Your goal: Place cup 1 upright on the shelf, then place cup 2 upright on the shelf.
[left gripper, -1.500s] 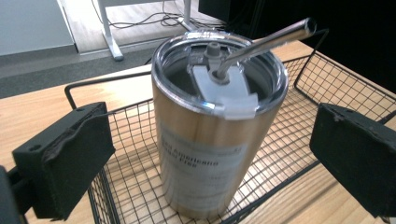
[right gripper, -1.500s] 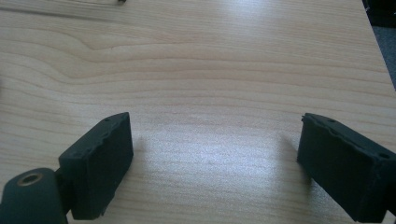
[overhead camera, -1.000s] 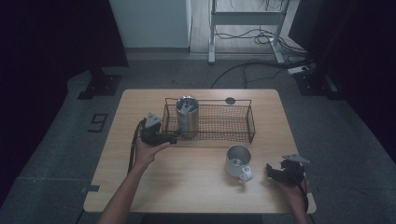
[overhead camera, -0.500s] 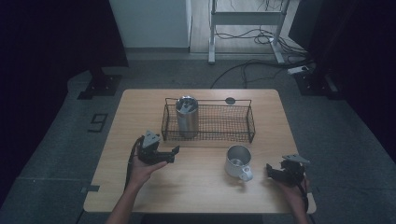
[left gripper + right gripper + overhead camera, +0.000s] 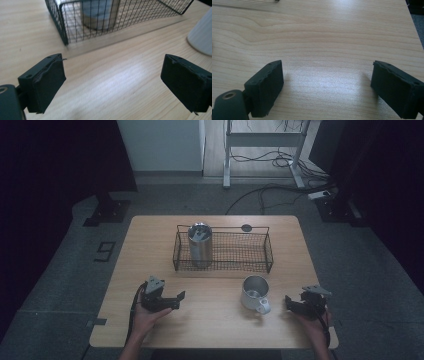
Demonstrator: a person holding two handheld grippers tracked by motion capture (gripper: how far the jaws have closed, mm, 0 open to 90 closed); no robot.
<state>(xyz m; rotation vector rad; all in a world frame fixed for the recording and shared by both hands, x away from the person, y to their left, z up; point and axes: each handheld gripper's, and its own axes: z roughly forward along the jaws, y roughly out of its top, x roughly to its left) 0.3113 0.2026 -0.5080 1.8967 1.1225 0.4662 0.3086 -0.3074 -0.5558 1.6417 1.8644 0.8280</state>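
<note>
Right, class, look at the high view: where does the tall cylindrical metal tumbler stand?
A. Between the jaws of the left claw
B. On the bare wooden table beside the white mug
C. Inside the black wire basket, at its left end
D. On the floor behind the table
C: the tall cylindrical metal tumbler stands upright inside the black wire basket, at its left end, apart from the white mug on the table.

Both grippers are black, each with a grey three-cornered plate on top and two blocky jaws faced with dark pads. The left gripper (image 5: 176, 298) trails a black cable; the right gripper (image 5: 288, 301) matches.
</note>
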